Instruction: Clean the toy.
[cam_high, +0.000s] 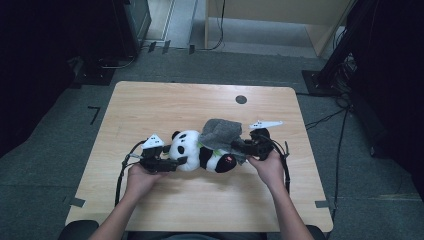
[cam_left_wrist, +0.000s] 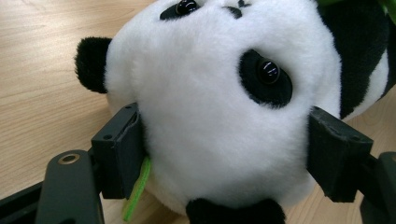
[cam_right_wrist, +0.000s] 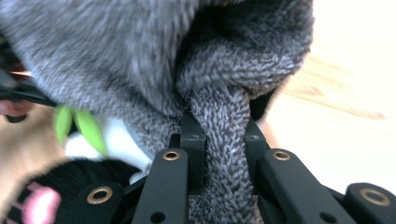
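Your left tongs (cam_left_wrist: 224, 154) are spread wide around the head of the plush panda (cam_left_wrist: 219, 93), one black jaw pressed into the white fur on each side: grasping it. In the high view those left tongs (cam_high: 172, 164) meet the panda (cam_high: 200, 152) at its left end, your left hand (cam_high: 140, 176) just behind them. A strip of green felt (cam_left_wrist: 137, 189) hangs beside one jaw, under the head.

Your right tongs (cam_right_wrist: 223, 144) are clenched on a fold of the grey knitted cloth (cam_right_wrist: 140, 60), the fabric pinched tight between both jaws and bunching above them. From above, the right tongs (cam_high: 239, 145) sit at the panda's right end, your right hand (cam_high: 270, 165) behind, and the grey cloth (cam_high: 220, 131) is draped over the toy's body.

The panda lies on its side near the middle of the wooden worktop (cam_high: 150, 105), head toward your left, feet toward your right. A pink-soled black paw (cam_right_wrist: 39, 205) shows low in the right gripper view, and green leaves (cam_right_wrist: 79, 126) poke out beneath the cloth edge.

Farther out: a dark round grommet (cam_high: 241, 99) sits in the worktop well beyond the toy. Grey carpet (cam_high: 60, 135) surrounds the worktop.
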